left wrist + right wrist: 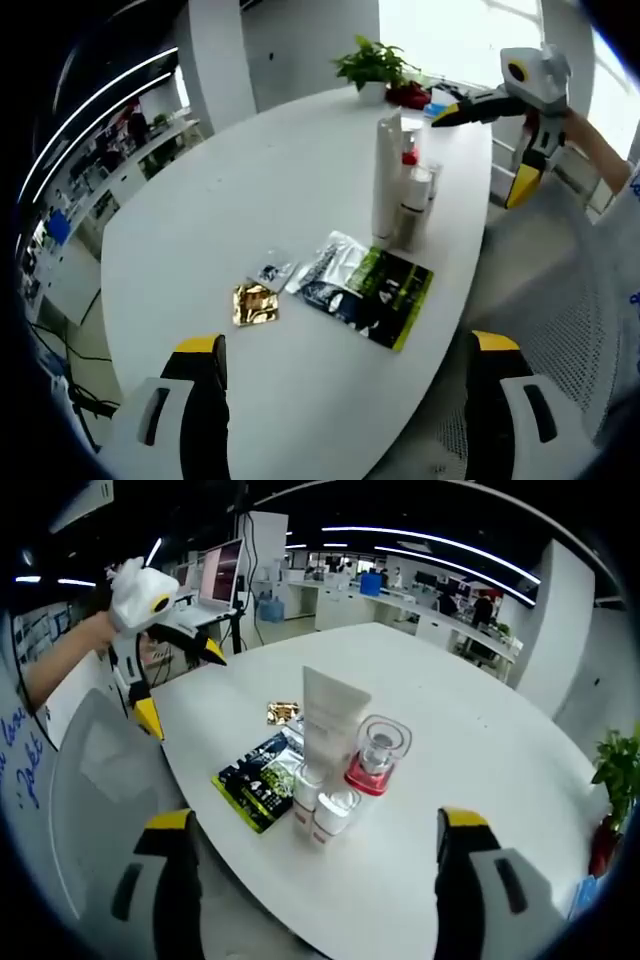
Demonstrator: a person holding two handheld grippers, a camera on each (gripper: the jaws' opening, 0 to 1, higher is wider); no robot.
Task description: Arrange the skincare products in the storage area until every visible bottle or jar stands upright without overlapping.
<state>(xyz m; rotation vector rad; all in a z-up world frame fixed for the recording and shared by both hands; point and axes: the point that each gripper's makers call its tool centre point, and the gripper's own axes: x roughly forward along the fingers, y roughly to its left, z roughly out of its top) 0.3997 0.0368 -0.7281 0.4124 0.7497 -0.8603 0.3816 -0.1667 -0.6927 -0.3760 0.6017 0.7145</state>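
Note:
A tall white tube (386, 175) stands upright at the table's far side, in a tight cluster with two small white bottles (413, 205) and a clear-capped bottle with a red base (410, 155). In the right gripper view the tube (330, 720), the red-based bottle (375, 755) and the small bottles (320, 800) all stand upright, touching or nearly so. My left gripper (345, 400) is open over the near table edge, well short of them. My right gripper (320, 880) is open too, close to the cluster. Each gripper also appears in the other's view: right (485, 150), left (182, 688).
Flat sachets lie beside the cluster: a dark green packet (375, 295), a silver one (335, 262), a gold one (254, 302). A potted plant (372, 65) stands at the table's (200, 220) far end. A mesh chair (100, 770) sits by the table edge.

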